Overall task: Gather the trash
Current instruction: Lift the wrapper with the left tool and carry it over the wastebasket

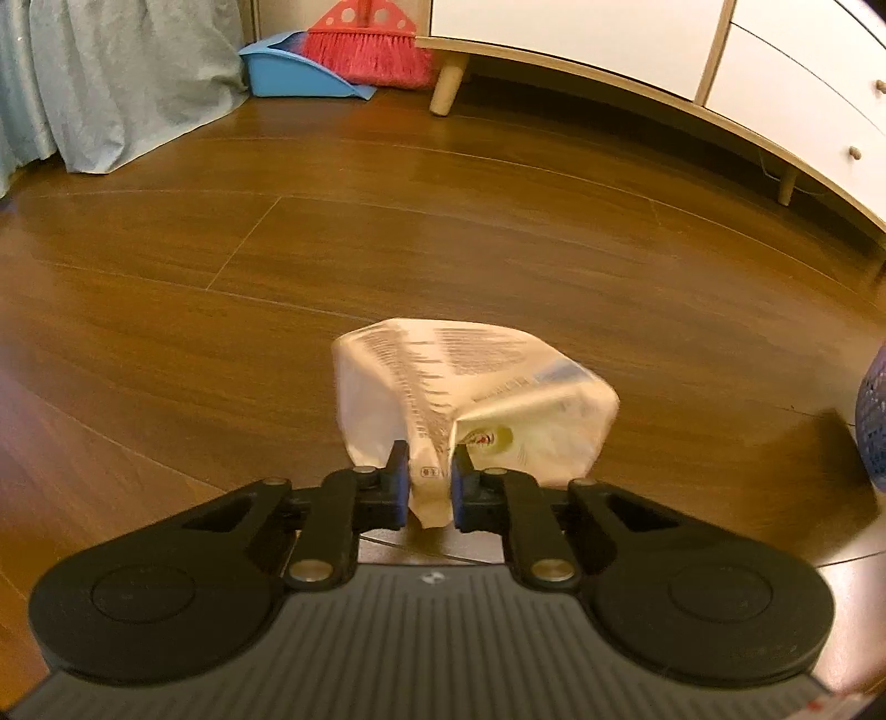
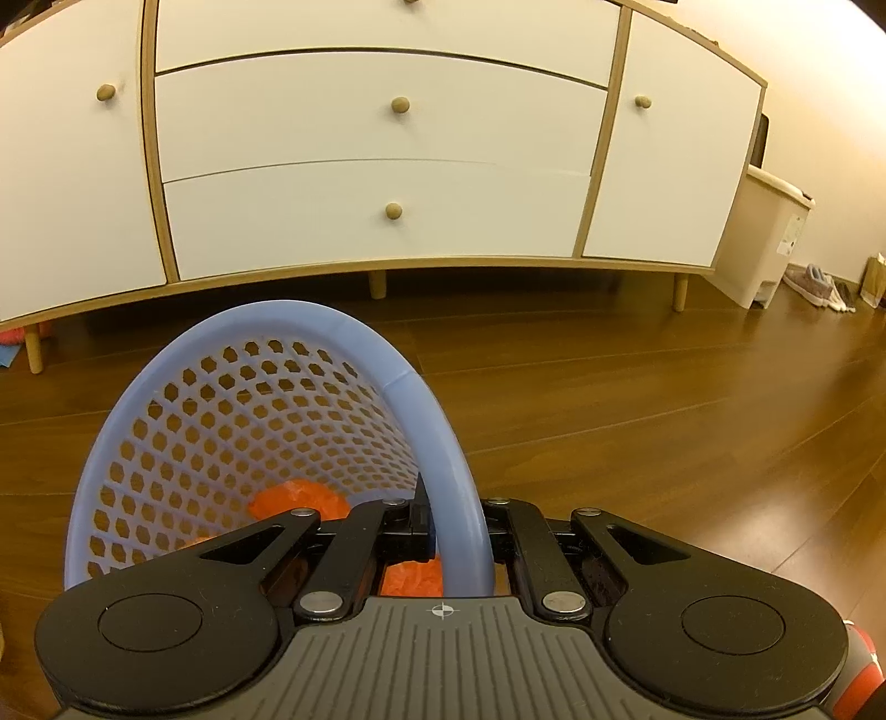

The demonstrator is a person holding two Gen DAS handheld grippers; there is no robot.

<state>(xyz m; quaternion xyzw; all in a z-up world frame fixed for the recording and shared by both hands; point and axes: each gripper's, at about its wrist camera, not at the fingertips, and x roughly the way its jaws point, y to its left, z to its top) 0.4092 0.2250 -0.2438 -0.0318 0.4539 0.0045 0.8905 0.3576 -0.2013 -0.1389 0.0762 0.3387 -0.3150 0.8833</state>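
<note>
Above the wooden floor [image 1: 387, 221], my left gripper [image 1: 431, 481] jaws pinch a crumpled wrapper [image 1: 476, 387], while my right gripper [image 2: 457, 518] jaws clamp the blue basket [image 2: 266, 399] rim.

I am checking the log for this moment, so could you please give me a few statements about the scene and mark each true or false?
1. The left tool is shut on a crumpled paper wrapper. True.
2. The right tool grips the rim of a blue basket. True.
3. The basket is empty. False: orange trash lies inside.
4. A green broom stands in the dustpan. False: the broom is red.
5. The cabinet drawers hang open. False: they are closed.
</note>
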